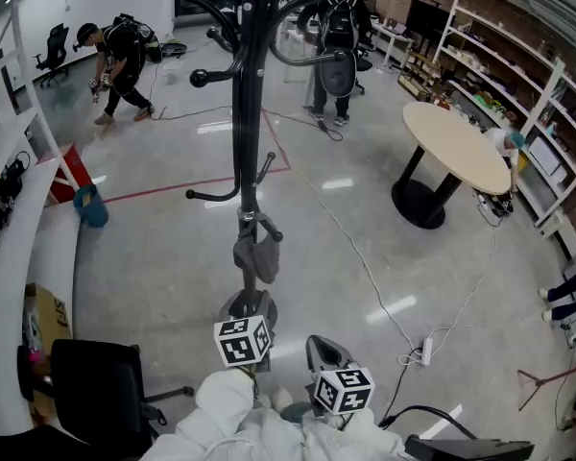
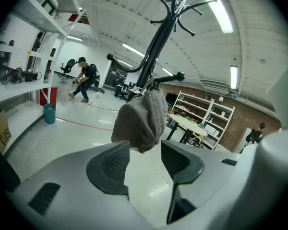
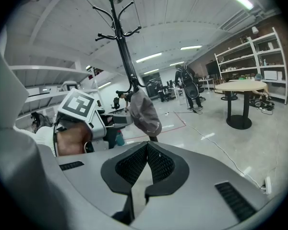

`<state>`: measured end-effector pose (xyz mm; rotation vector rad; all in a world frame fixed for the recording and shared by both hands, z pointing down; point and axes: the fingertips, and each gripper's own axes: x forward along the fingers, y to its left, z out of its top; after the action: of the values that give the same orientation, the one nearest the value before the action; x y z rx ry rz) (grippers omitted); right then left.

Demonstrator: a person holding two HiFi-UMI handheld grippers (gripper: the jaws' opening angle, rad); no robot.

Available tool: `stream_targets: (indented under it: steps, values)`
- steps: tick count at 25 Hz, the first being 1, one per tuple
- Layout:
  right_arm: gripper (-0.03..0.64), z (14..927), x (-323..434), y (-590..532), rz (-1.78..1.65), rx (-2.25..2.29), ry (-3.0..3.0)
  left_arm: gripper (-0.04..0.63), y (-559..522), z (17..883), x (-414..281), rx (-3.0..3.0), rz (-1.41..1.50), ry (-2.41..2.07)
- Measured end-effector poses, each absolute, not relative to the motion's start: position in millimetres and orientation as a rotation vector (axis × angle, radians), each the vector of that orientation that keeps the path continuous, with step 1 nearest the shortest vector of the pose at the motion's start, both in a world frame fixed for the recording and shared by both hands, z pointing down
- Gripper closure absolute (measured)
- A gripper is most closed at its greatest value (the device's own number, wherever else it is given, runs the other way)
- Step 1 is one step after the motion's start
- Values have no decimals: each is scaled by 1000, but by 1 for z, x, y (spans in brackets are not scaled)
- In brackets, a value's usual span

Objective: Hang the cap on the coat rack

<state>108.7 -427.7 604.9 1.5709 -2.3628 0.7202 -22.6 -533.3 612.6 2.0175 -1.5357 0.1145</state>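
grey cap (image 2: 141,119) hung on a low hook of the black coat rack (image 2: 158,42), drooping just beside the pole. left hand-held gripper (image 2: 145,158) spread wide in front of the cap, pads clear of the fabric, nothing gripped. right hand-held gripper (image 3: 146,150) with jaws pressed together, nothing between them, held to the right of the left one, near the rack's base. round tabletop (image 1: 456,142) well apart at far right.

Brightly lit from ceiling strips (image 2: 215,9); glare patches on glossy floor (image 1: 394,307). Strong fisheye bending and dark corners in both gripper views. Soft shadows, little blur.
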Motion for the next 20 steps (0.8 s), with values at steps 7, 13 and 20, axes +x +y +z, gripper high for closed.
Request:
stream_targets:
  steps: [7,13,20]
  values:
    - [606,606,78,-433,709,1526,-2407,411,-492,579,-31,2090,59,-1519]
    - [606,602,42,-438,684,1463,-2462,414,-456,549,-45,2238,85,-1601]
    - [606,592,12,-432,651,1403,-2533,592,-433,551,-70,2229,122,-1684]
